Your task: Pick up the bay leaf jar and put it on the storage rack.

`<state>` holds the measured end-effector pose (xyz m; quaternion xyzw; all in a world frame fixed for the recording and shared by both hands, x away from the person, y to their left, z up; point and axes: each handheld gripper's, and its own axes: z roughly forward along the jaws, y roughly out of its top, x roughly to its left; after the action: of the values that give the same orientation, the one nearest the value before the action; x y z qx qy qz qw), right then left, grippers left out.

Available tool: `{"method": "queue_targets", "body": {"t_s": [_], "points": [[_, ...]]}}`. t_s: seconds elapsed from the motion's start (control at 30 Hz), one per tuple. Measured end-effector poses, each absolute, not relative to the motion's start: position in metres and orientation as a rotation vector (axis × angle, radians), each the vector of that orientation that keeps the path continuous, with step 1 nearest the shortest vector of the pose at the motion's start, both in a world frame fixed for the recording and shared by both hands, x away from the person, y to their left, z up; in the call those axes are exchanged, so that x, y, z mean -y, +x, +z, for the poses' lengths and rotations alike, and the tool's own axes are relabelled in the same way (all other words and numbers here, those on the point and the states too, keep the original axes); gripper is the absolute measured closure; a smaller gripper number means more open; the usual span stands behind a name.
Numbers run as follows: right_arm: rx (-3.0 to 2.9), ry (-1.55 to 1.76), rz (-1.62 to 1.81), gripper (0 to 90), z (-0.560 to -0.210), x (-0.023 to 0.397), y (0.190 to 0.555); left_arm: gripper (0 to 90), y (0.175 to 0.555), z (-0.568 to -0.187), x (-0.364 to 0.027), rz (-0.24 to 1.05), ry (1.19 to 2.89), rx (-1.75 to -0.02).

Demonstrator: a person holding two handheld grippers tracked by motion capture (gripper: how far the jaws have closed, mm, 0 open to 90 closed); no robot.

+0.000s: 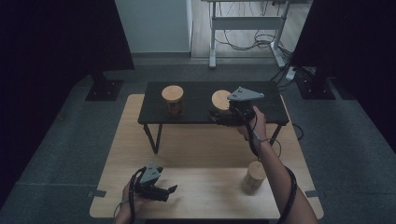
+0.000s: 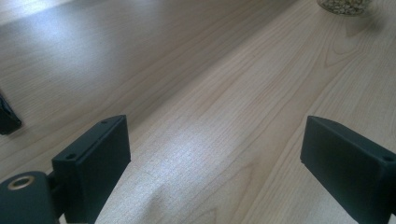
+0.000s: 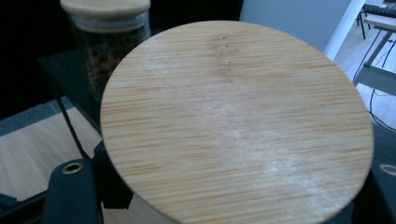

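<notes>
No writing, label, brand, number or sign can be read in any of the views. The bamboo lid [image 3: 236,123] shows bare grain, the glass jars [image 1: 173,100] carry no label, and the wooden surface [image 2: 201,93] is unmarked.

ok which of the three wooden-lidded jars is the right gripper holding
The jar at the right of the black raised shelf: the right gripper is shut on it. The left shelf jar and the table jar stand free.
</notes>
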<state>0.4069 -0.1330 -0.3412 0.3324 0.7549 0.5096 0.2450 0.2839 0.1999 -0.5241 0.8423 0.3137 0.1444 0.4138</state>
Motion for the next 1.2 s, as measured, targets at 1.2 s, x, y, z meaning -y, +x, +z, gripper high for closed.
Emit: {"method": "queue_targets", "body": {"t_s": [1.2], "points": [[-1.991, 0.987, 1.321, 22.7, -0.353, 0.125, 0.441, 8.1, 0.284, -0.525, -0.201, 0.371, 2.125, -0.795]]}}
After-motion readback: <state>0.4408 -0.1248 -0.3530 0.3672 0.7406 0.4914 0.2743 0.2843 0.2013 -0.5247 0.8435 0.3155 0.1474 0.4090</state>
